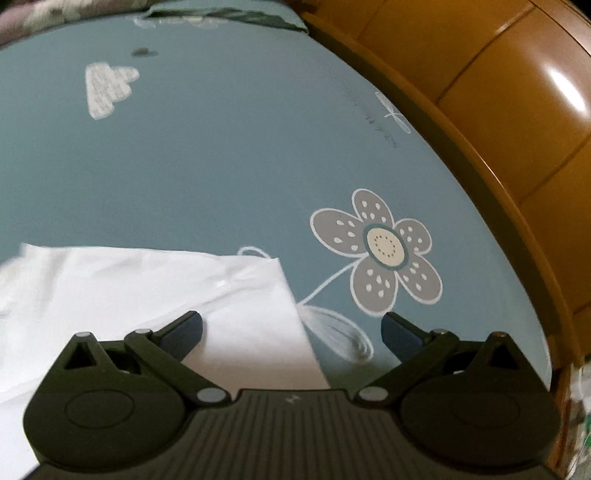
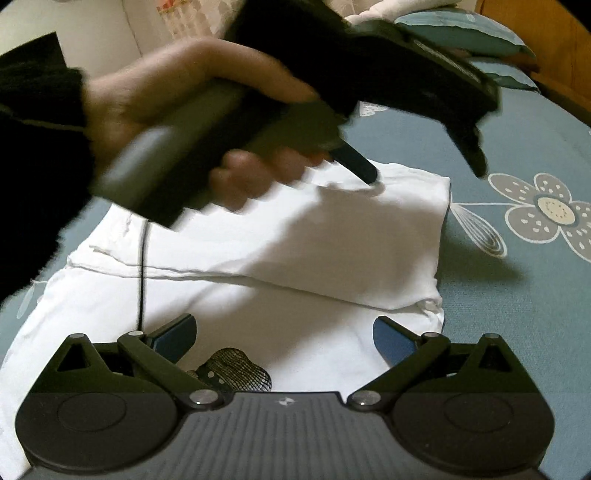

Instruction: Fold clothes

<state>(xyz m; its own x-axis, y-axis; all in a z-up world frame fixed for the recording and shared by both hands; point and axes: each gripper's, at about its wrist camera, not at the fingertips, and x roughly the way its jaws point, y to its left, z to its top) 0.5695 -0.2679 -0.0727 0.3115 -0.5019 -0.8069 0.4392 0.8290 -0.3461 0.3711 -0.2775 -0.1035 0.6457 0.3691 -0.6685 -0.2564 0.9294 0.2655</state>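
**White garment half folded on the flowered bed**

Nearest the right-hand camera, the right claw [image 2: 284,336] stood wide open and empty, hovering over the near part of the white garment [image 2: 258,251]. Taking that garment as the landmark: it lay flat on the blue bedsheet [image 2: 517,314], with one layer already turned over along a crease running across its middle. A small dark mesh patch [image 2: 236,369] showed on its near edge, just by the right claw's left finger; what it was I could not tell.

Over the garment's far side, a hand [image 2: 177,107] in a dark sleeve gripped the left claw [image 2: 424,173], its jaws spread wide, one tip touching or nearly touching the cloth, holding nothing. From the left camera the same claw [image 1: 291,328] straddled the garment's right edge.

The cloth looked thin, soft and limp, so it would likely sag and slide unless pinched at a corner or hem, both layers together.

Right of the garment was a printed grey flower [image 2: 554,210]. Beyond it lay blue pillows [image 2: 461,33] and a wooden headboard [image 1: 517,92]. No containers were in view.
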